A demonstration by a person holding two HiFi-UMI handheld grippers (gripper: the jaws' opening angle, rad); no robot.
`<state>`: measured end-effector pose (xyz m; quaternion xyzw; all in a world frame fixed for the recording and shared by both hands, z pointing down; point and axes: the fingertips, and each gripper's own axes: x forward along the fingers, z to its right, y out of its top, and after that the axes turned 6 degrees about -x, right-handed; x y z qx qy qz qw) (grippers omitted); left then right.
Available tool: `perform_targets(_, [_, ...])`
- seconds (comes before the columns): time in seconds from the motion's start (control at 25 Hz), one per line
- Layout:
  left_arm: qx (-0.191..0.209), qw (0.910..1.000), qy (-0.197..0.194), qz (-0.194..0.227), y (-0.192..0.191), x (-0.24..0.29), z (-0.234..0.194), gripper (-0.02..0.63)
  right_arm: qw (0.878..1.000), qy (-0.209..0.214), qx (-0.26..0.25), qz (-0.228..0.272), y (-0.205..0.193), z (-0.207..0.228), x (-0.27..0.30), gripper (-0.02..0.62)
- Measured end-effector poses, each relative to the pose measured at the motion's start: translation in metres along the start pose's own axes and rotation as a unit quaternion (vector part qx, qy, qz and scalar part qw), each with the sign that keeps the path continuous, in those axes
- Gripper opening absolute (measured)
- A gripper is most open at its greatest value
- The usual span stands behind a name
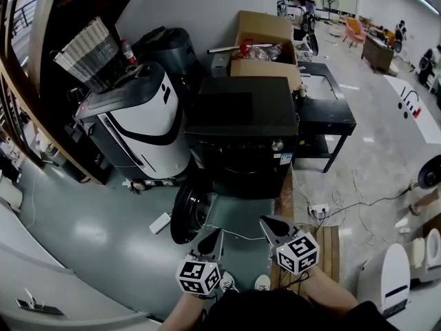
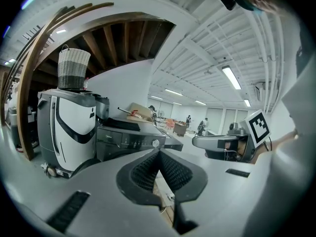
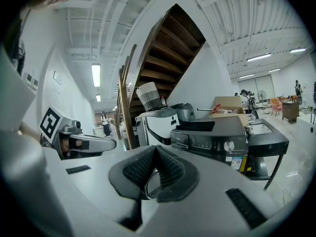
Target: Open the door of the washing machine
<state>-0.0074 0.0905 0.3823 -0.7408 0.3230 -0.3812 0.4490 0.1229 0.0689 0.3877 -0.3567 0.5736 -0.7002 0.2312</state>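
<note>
Black washing machine stands mid-floor, between a white-and-black appliance and a black table. Its round door hangs swung out to the left. Left gripper and right gripper hover near the door, jaws closed together, nothing held.

Left gripper and right gripper hovering side by side, pointing slightly downward, jaws closed, gripping nothing.
</note>
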Motion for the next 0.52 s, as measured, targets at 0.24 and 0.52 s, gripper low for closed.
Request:
perform_targets(0.24, [0.001, 1.0000, -0.002, -0.001, -0.0012, -0.0026, 0.0017, 0.018, 1.000, -0.001, 0.002, 0.000, -0.0012, -0.0016, -0.0012, 0.017])
perform_targets(0.52, [0.005, 1.0000, -0.003, 0.002, 0.0046, -0.0023, 0.0010, 0.018, 1.000, -0.002, 0.000, 0.002, 0.0013, -0.0020, 0.0006, 0.017])
